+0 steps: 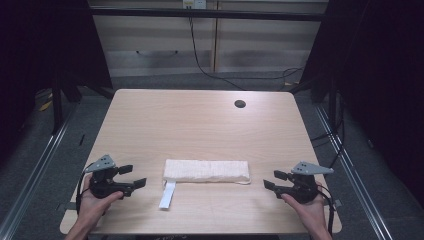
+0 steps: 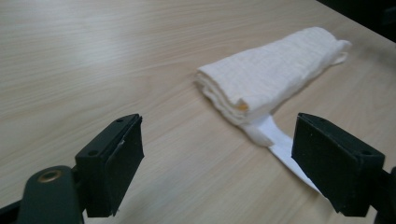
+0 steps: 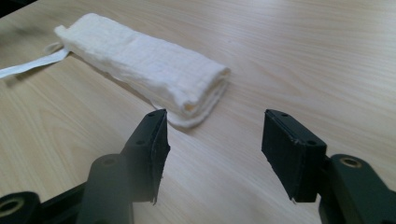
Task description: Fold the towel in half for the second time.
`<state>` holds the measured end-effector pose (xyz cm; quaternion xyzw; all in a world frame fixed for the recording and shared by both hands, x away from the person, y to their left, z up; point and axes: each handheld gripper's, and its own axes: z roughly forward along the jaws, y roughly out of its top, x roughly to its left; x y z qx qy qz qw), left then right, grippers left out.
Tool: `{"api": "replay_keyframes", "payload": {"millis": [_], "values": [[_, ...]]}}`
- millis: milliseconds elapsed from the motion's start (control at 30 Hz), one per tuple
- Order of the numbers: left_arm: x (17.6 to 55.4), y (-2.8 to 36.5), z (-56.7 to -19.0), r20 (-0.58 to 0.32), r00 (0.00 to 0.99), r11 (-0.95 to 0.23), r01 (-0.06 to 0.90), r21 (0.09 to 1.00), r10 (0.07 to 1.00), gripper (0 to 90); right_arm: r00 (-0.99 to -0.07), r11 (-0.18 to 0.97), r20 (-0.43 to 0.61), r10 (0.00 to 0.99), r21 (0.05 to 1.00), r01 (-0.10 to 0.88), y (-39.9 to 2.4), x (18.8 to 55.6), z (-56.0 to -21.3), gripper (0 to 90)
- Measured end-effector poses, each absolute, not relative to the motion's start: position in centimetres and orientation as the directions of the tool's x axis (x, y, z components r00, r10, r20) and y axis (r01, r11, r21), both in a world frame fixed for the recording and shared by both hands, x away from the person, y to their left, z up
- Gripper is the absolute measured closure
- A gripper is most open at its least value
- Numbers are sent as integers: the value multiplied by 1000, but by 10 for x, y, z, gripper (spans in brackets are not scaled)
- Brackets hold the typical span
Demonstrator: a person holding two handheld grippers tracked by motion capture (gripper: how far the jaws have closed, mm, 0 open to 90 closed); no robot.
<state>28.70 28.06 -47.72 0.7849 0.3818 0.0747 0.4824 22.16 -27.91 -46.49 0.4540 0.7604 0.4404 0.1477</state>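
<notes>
A folded white towel [image 1: 207, 171] lies lengthwise near the front middle of the wooden table [image 1: 200, 120]. A white label strip [image 1: 168, 194] hangs out from its left end toward the front edge. My left gripper [image 1: 133, 176] rests at the front left, open and empty, a short way from the towel's left end [image 2: 261, 77]. My right gripper [image 1: 274, 179] sits at the front right, open and empty, pointing at the towel's right end [image 3: 154, 70]. The label strip [image 2: 280, 144] lies just ahead of the left gripper's right jaw.
A round cable hole [image 1: 240, 104] sits at the table's back right. Metal rails [image 1: 35, 165] run along the floor on both sides. Cabinets [image 1: 210, 40] and a black cable [image 1: 200, 60] stand behind the table.
</notes>
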Motion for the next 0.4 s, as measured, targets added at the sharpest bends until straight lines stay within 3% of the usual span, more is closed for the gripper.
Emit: {"api": "replay_keyframes", "payload": {"millis": [267, 400], "values": [[289, 289, -495, -285, 650, -225, 585, 779, 704, 165, -457, 135, 188, 870, 799, 586, -305, 207, -480, 371], [288, 286, -497, -238, 679, -281, 560, 779, 695, 164, -418, 98, 193, 888, 808, 581, -313, 208, -482, 341]]}}
